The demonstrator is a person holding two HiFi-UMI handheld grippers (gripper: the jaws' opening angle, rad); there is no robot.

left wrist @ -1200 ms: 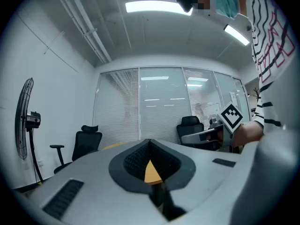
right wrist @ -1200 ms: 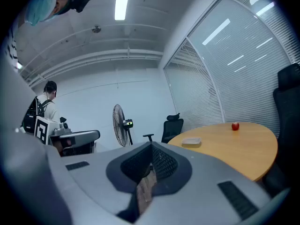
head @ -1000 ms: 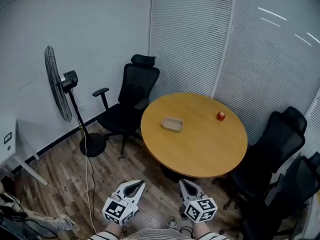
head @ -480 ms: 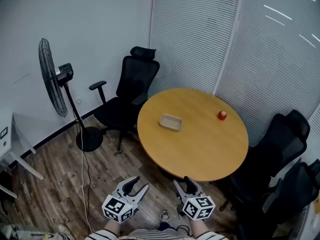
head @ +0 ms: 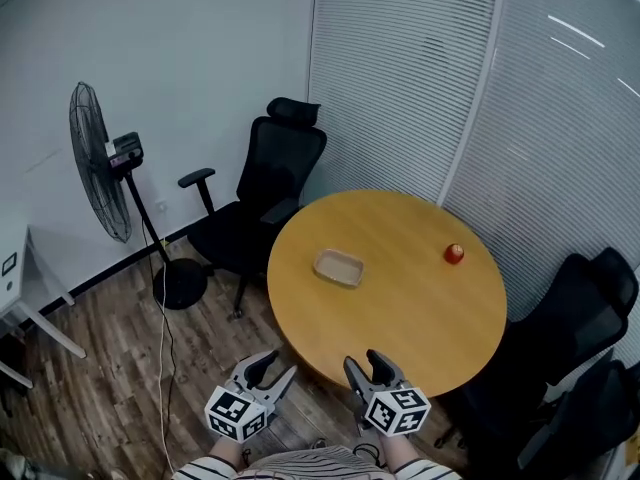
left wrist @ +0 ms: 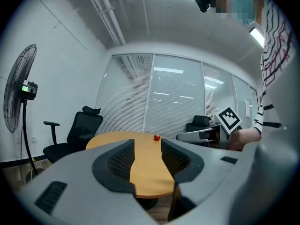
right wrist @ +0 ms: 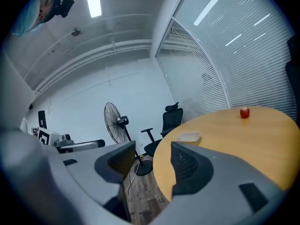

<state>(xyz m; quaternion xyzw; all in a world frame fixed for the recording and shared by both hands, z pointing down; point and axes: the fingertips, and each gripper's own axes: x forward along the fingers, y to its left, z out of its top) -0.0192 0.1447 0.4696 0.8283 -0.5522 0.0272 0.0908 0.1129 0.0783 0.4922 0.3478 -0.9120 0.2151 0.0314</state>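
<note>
A round wooden table (head: 400, 298) stands ahead of me, with a small red apple-like fruit (head: 454, 254) at its far right and a shallow beige tray (head: 339, 266) nearer its left. The fruit (left wrist: 156, 137) and the table (left wrist: 145, 168) show between the jaws in the left gripper view; the right gripper view shows the tray (right wrist: 187, 137) and fruit (right wrist: 244, 112). My left gripper (head: 269, 368) and right gripper (head: 366, 367) hover side by side just short of the table's near edge. Both are open and hold nothing.
Black office chairs stand at the far left (head: 265, 188) and right (head: 570, 308) of the table. A standing fan (head: 105, 168) with a trailing cable is at the left wall. Glass partitions with blinds (head: 480, 98) close the back. The floor is wood.
Both grippers have opened from shut. I have moved closer to the table, and the grippers now point lower toward it.
</note>
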